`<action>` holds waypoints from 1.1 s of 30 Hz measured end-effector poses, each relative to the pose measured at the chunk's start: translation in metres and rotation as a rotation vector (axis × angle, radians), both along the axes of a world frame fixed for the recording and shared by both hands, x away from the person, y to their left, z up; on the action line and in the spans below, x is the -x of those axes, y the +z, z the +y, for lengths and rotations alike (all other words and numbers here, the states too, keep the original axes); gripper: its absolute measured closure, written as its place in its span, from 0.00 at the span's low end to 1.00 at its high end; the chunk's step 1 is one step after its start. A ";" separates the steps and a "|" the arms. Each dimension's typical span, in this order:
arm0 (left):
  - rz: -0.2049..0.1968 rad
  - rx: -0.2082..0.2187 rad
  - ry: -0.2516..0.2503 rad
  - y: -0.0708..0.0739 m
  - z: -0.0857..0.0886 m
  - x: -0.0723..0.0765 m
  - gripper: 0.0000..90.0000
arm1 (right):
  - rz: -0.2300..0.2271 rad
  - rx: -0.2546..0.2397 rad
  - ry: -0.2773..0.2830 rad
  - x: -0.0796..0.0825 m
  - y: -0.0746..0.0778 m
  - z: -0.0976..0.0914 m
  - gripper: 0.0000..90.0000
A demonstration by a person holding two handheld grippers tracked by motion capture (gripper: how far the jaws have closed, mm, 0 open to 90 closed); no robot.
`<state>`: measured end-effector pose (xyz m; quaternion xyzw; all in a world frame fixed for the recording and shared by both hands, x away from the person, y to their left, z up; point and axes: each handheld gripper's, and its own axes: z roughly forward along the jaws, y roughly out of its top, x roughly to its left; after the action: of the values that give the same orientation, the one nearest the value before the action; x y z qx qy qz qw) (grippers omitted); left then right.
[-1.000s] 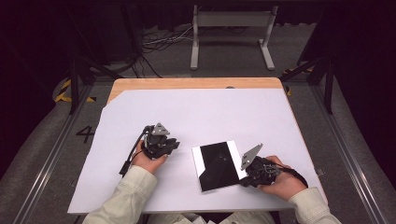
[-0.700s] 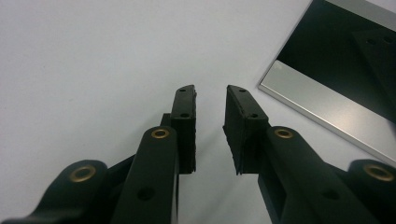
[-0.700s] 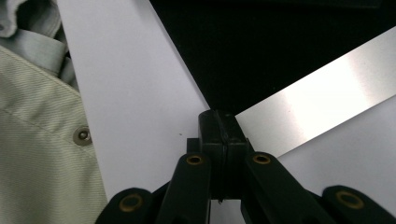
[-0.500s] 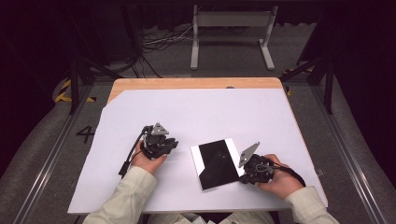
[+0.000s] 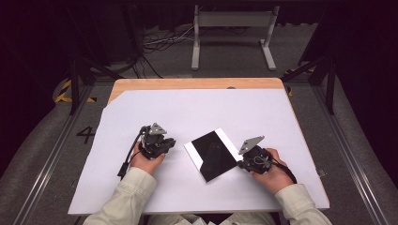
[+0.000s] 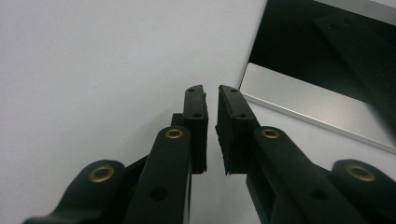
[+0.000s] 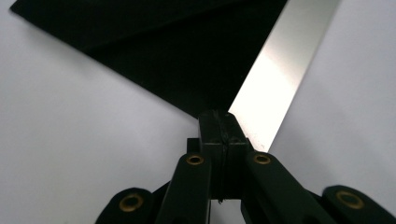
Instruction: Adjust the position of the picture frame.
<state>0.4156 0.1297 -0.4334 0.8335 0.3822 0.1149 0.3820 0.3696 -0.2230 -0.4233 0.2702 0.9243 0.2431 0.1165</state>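
Sheet [image 5: 213,153], black with silver edges, lies lower centre of the high view on white paper [image 5: 197,112]. My right gripper [image 5: 240,162] is clenched on its right corner. My left gripper [image 5: 170,143], left of it, has been closing, a narrow gap left, nothing between.

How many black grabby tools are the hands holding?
2. The left tool sits on the white sheet, just left of the black folded sheet, nothing between its jaws. The right tool is at that black sheet's right corner, jaws closed.
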 end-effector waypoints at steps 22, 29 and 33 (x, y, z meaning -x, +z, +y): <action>0.028 -0.022 0.038 -0.014 -0.021 -0.019 1.00 | -0.163 -0.191 -0.193 -0.008 0.010 -0.023 1.00; 0.040 -0.045 0.019 -0.013 -0.029 -0.023 1.00 | -0.169 -0.206 -0.213 -0.003 0.014 -0.036 1.00; 0.052 -0.070 -0.010 -0.011 -0.034 -0.021 1.00 | -0.173 -0.208 -0.227 -0.001 0.016 -0.041 1.00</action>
<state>0.4362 0.0954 -0.4442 0.8510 0.3836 0.1044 0.3430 0.3704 -0.2641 -0.4072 0.3616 0.8443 0.3448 0.1936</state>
